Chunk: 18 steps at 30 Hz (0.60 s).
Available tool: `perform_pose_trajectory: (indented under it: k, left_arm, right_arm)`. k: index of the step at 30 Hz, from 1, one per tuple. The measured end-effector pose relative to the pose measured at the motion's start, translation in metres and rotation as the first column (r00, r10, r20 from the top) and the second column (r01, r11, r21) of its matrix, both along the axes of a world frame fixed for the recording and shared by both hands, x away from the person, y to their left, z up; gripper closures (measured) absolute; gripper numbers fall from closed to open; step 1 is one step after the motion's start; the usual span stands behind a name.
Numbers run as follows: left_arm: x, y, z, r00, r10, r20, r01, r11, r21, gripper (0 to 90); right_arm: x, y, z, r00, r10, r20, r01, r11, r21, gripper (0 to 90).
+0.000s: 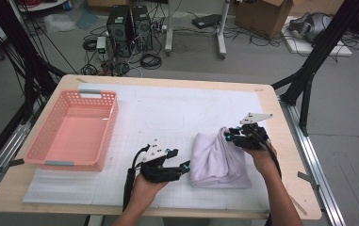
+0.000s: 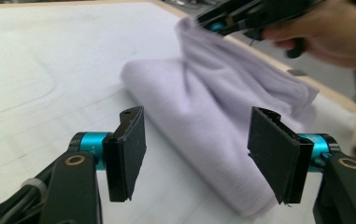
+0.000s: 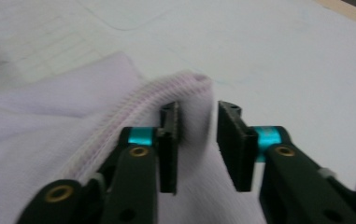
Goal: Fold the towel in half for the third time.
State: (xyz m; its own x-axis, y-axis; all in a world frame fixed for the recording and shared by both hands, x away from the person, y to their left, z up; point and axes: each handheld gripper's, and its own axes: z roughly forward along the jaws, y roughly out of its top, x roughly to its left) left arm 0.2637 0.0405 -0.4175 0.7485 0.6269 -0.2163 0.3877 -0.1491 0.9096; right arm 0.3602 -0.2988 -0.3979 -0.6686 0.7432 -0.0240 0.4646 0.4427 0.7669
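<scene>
Towel (image 1: 217,157), pale lilac and folded into a thick bundle, lies on the white gridded mat (image 1: 167,113) toward the right side of the table (image 1: 281,141), well apart from the pink basket (image 1: 73,127) at the left.

Right gripper (image 3: 196,135): jaws straddle the raised, stitched hem at the far corner of the towel. Fabric fills the gap between them, but a narrow space remains against the right jaw. Whether the pinch is firm cannot be told; the corner stands lifted above the rest of the bundle in the left gripper view.

Left gripper (image 2: 196,154): jaws spread wide, holding nothing, aimed at the near folded end of the towel and just short of it.

Handling judgement: the material looks soft, light and limp. It will sag and unfold if lifted by one point. The stitched hem is the firmest place to hold; a second hold on the opposite corner or folded edge is advisable. Terry pile should not slip between the ribbed pads.

Limits of view: the number of folded layers is not determinable. The underside of the towel is hidden. The right gripper view is blurred at the near fabric.
</scene>
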Motion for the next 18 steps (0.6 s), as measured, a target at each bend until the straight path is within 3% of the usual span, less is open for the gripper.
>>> perform_pose_trajectory:
  k: [3,5,7,10,13,18]
  left_arm:
    - [-0.001,0.013,-0.004,0.9999,-0.003,0.011,0.003,1.0,-0.006,36.7]
    - [-0.002,0.018,-0.005,0.9999,0.003,0.013,-0.003,0.9999,-0.016,35.5]
    - [-0.003,0.023,-0.006,0.9999,0.005,0.015,-0.004,0.9997,-0.024,33.9]
    - [-0.005,0.03,-0.008,0.9996,-0.018,0.021,0.019,0.9993,-0.033,31.3]
    - [-0.008,0.036,-0.01,0.9998,-0.009,0.02,0.01,0.9996,-0.026,29.3]
    - [-0.013,0.046,-0.014,0.9996,0.013,0.023,-0.013,0.9994,-0.031,29.2]
  right_arm:
    - [-0.01,-0.015,0.001,0.9969,-0.079,0.002,0.079,0.997,0.029,56.4]
    - [-0.021,-0.027,0.004,0.9899,-0.142,-0.007,0.142,0.988,0.054,53.7]
    - [-0.033,-0.035,0.006,0.9857,-0.167,-0.025,0.168,0.982,0.081,51.5]
    - [-0.054,-0.041,0.005,0.9843,-0.174,-0.028,0.176,0.98,0.097,51.1]
    - [-0.075,-0.04,0.0,0.986,-0.166,-0.018,0.166,0.983,0.074,51.1]
    - [-0.099,-0.031,-0.012,0.9894,-0.132,-0.061,0.138,0.984,0.115,51.2]
